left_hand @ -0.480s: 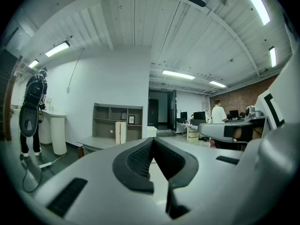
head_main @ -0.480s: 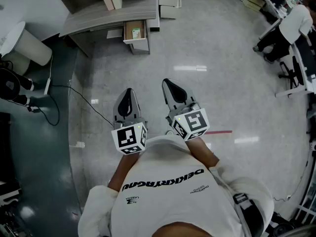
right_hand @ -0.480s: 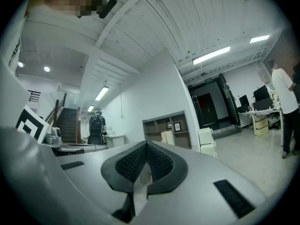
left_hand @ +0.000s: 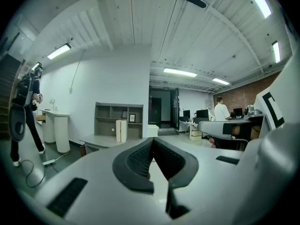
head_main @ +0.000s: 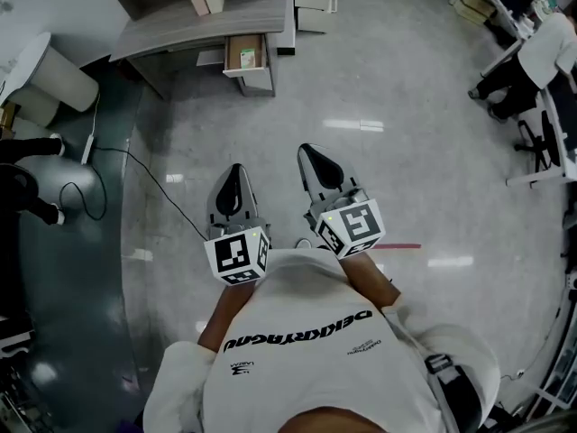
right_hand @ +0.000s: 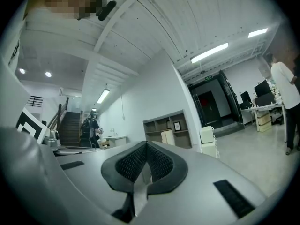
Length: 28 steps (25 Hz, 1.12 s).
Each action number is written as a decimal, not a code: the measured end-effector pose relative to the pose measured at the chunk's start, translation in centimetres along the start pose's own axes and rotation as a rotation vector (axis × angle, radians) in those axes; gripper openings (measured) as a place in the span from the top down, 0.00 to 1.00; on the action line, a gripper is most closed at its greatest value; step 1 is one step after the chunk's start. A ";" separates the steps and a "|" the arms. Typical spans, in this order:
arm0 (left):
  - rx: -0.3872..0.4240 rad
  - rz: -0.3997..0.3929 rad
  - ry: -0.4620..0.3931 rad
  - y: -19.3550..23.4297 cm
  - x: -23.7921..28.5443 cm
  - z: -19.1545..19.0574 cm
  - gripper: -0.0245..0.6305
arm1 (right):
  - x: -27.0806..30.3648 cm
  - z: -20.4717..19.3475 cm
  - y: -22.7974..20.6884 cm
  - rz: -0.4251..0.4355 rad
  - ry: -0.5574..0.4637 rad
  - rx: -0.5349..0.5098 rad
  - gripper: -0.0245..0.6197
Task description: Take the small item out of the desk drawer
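Left gripper (head_main: 233,188) and right gripper (head_main: 315,165) are just carried level by the chest, jaws closed on nothing, probably because the worktop (head_main: 194,27) is well away across the floor (head_main: 415,179). The small item (head_main: 249,59) sits in its open drawer (head_main: 236,61) over there.

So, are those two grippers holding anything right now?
Nothing. The left gripper and the right gripper are both shut, with nothing between their jaws.

Grey left gripper (head_main: 235,171) and right gripper (head_main: 309,156), black-ribbed jaws, black-and-white marker cubes (head_main: 238,254); ahead of the jaws, a grey counter (head_main: 194,27).
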<state>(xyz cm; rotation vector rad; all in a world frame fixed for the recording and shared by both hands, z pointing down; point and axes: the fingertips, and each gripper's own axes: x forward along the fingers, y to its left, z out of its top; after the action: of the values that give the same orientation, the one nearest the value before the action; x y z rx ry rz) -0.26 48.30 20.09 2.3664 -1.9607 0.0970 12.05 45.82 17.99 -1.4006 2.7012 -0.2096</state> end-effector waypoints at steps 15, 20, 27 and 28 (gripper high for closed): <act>-0.010 0.036 0.028 1.3 4.1 -2.3 0.94 | 3.7 -1.8 -2.1 0.019 0.024 0.005 0.91; -0.014 0.034 0.014 2.5 7.9 -2.1 0.94 | 7.4 -2.0 -3.9 0.018 0.027 -0.004 0.91; -0.024 0.049 0.032 6.4 15.8 -1.5 0.94 | 15.7 -1.5 -7.0 0.010 0.042 0.000 0.91; -0.026 0.046 0.033 7.0 17.0 -1.2 0.94 | 16.9 -1.4 -7.3 0.008 0.044 0.000 0.91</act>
<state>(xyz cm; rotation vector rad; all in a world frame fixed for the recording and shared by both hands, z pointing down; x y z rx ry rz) -3.98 30.50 22.92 2.2889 -1.9894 0.1115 7.99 27.91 20.24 -1.4017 2.7418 -0.2426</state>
